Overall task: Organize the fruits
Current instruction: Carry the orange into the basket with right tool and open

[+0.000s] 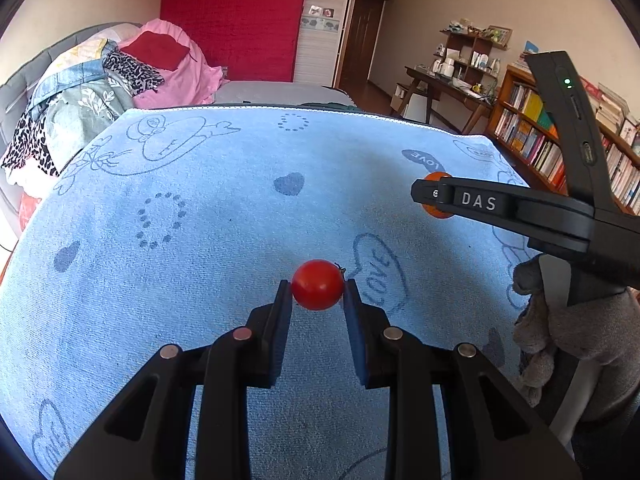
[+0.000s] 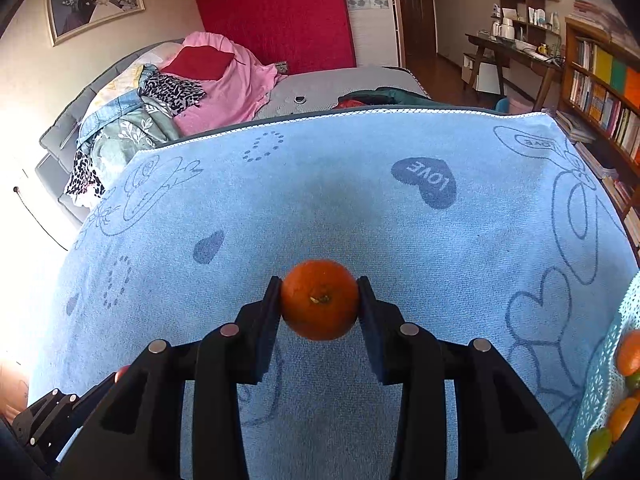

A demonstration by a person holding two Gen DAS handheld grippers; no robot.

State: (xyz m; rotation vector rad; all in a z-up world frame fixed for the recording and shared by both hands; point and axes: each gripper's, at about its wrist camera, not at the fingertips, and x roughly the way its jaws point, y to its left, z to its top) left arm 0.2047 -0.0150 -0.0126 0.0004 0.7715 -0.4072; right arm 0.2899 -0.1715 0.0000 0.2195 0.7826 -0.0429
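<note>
My left gripper (image 1: 317,286) is shut on a small red tomato (image 1: 317,285) and holds it just above the blue towel (image 1: 200,200). My right gripper (image 2: 319,300) is shut on an orange mandarin (image 2: 319,300) with its stem end facing the camera. In the left wrist view the right gripper (image 1: 434,194) reaches in from the right, with the mandarin (image 1: 434,211) partly hidden behind its finger. In the right wrist view the left gripper shows at the lower left, with a bit of the tomato (image 2: 121,373).
A light blue mesh container (image 2: 600,392) at the right edge holds several orange and green fruits (image 2: 629,352). The towel covers the table. A bed with piled clothes (image 2: 160,92) stands behind. Bookshelves (image 2: 600,92) and a desk are at the right.
</note>
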